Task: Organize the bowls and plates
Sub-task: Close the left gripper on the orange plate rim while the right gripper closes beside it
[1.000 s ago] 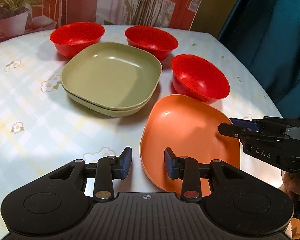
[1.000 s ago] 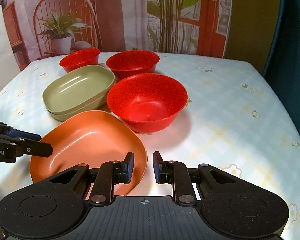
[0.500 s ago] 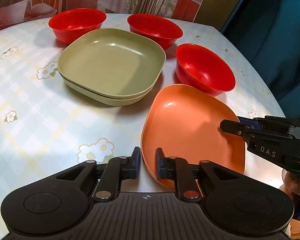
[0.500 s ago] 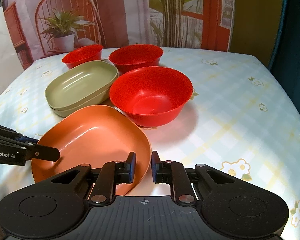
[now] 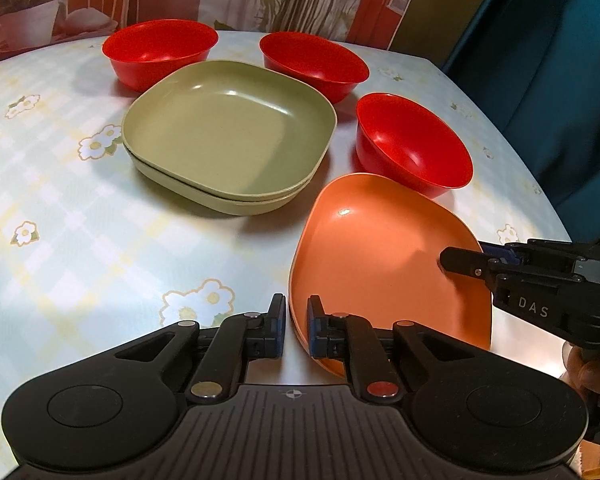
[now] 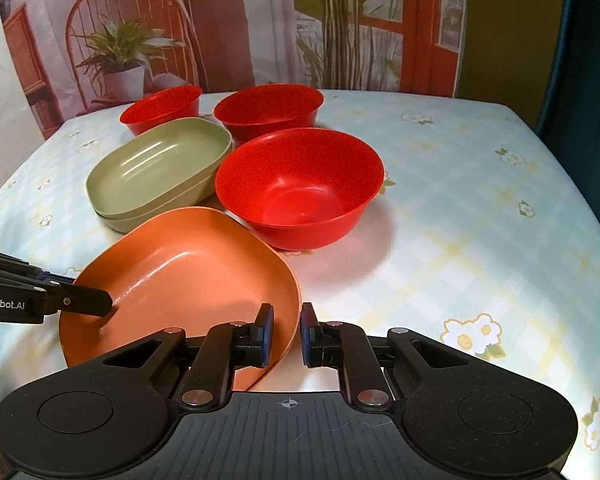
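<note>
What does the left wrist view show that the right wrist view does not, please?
Only the left wrist view shows the teal curtain and the "DAS" marking on the right hand-held gripper. Only the right wrist view shows the painted chair on the backdrop and the table's right edge. Both show the orange plate, the stacked green plates and three red bowls.

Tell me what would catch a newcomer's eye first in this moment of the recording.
The orange plate at the near edge of the table, pinched on two sides at once: the left tongs straddle its near-left rim and the right tongs its opposite rim. Next, three red bowls stand around a stack of two green plates further back on the flowered tablecloth.
</note>
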{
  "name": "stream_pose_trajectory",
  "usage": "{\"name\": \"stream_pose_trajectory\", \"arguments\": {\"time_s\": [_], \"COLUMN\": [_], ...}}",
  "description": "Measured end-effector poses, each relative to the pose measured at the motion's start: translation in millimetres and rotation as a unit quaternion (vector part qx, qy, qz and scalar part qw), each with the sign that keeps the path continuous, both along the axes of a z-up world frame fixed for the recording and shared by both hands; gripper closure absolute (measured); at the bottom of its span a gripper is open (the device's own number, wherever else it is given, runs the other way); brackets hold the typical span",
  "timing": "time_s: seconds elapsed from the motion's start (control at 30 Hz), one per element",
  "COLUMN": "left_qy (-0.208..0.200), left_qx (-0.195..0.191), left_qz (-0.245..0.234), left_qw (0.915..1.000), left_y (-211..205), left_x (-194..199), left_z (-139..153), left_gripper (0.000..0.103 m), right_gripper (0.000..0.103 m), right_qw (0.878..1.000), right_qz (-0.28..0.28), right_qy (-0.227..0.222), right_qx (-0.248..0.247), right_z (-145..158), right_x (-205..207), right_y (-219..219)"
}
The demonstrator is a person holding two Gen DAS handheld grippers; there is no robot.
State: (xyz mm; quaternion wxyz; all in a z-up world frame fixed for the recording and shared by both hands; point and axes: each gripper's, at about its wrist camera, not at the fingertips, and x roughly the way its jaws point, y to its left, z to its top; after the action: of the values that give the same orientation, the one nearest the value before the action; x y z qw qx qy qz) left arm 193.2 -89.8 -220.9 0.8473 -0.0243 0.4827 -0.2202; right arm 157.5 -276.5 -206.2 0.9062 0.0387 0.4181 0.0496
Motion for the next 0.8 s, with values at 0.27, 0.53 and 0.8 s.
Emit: {"name": "stream_pose_trajectory", "arguments": {"time_s": [0.27, 0.53, 0.8], "left_qy": [-0.006, -0.018, -0.037], "left_qx": [0.005, 0.003, -0.004], "left_qz": [0.004, 0.014, 0.024], "left_qw": [1.0000, 0.9997, 0.9990], "left_y": [1, 11, 25], "left_x": [-2, -6, -11], "left_z": [2, 9, 22], "left_gripper": [0.092, 0.092, 0.092], "right_gripper": [0.094, 0.094, 0.094], "right_qw": [1.000, 1.000, 0.999], "right_qz": [-0.006, -0.008, -0.013], "right_qy": [0.005, 0.003, -0.007], "right_qx": [0.016, 0.022, 0.029], "right_z": [-1, 6, 18], "right_x": [-2, -2, -4], "right_y": [-1, 5, 14]}}
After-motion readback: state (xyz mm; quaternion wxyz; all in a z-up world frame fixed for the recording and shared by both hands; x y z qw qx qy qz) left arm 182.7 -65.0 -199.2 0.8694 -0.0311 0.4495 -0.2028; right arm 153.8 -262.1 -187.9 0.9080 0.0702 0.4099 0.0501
